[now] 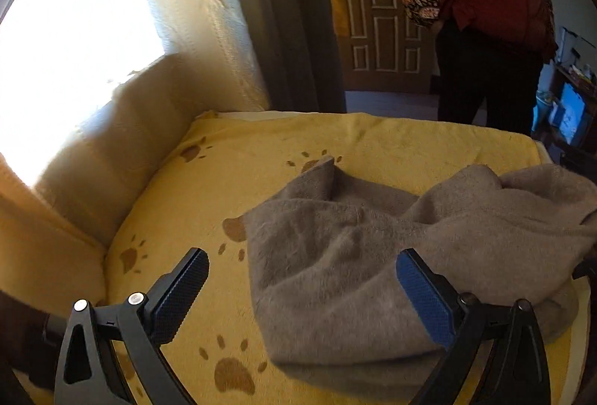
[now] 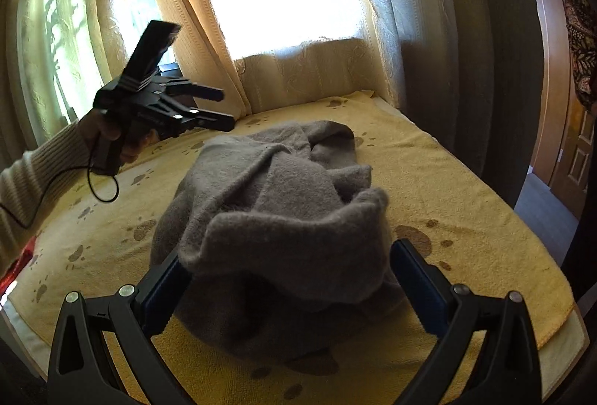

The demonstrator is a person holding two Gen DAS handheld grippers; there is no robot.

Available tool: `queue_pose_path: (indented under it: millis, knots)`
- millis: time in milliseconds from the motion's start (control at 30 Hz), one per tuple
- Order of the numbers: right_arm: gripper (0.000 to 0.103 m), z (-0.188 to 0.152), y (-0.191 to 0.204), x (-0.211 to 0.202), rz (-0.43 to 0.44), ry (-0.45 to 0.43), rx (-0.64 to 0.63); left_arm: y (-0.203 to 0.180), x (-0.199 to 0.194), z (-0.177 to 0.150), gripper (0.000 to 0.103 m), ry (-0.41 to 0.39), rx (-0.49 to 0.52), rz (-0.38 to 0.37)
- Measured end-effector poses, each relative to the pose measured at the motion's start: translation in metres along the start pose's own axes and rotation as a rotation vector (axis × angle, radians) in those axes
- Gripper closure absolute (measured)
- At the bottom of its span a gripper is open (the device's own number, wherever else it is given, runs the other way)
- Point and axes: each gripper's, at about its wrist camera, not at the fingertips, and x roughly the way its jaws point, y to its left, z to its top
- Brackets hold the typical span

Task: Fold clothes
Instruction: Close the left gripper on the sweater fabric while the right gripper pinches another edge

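A yellow paw-print towel (image 2: pixel 447 181) covers the table by a curtained window; on it a grey fleece garment (image 2: pixel 268 203) lies crumpled in a heap; the right gripper (image 2: pixel 291 278), fingers apart, straddles its near fold; the left gripper (image 2: pixel 220 108) hovers to one side, fingers apart, holding nothing; folding well likely calls for finding an edge and spreading the cloth flat.

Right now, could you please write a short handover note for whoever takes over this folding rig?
Left gripper: open, empty, held above the yellow paw-print towel at the heap's left.
Right gripper: open, with a raised fold of the grey garment between its fingers, not clamped.
The garment lies crumpled in the middle of the towel.
Done: no fold yet.
Left: spread it flat, then fold.
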Motion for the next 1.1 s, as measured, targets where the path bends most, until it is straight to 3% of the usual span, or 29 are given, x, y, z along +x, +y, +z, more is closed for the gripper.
queue_pose_path:
  millis: [200, 333, 567, 667, 800, 867, 900, 1000, 1033, 1100]
  knots:
    - [0.000, 0.001, 0.003, 0.008, 0.008, 0.028, -0.011, -0.025, 0.047, 0.018, 0.000, 0.082, 0.195, -0.215]
    - [0.000, 0.000, 0.004, 0.012, 0.010, 0.044, -0.008, -0.022, 0.062, 0.027, 0.000, 0.144, 0.179, -0.315]
    - [0.000, -0.002, 0.005, 0.019, 0.013, 0.071, -0.004, -0.020, 0.083, 0.039, 0.000, 0.212, 0.219, -0.232]
    - [0.000, -0.002, 0.006, 0.021, 0.013, 0.080, -0.002, -0.028, 0.111, 0.036, 0.000, 0.305, 0.273, -0.194]
    - [0.000, -0.003, 0.006, 0.019, 0.012, 0.082, -0.001, -0.020, 0.114, 0.030, 0.001, 0.318, 0.198, -0.196]
    - [0.003, -0.003, 0.007, 0.018, 0.010, 0.090, -0.003, -0.017, 0.106, 0.024, 0.007, 0.305, 0.169, -0.190]
    - [0.008, -0.004, 0.007, 0.018, 0.006, 0.092, -0.005, -0.016, 0.101, 0.021, 0.017, 0.294, 0.157, -0.183]
    - [0.023, -0.003, 0.006, 0.017, -0.006, 0.084, -0.004, -0.016, 0.083, 0.012, 0.058, 0.247, 0.131, -0.137]
    - [0.024, -0.003, 0.005, 0.016, -0.005, 0.079, 0.004, -0.015, 0.078, 0.009, 0.071, 0.240, 0.117, -0.115]
    - [0.024, -0.002, 0.002, 0.014, 0.006, 0.066, 0.029, -0.012, 0.069, 0.004, 0.077, 0.230, 0.075, -0.096]
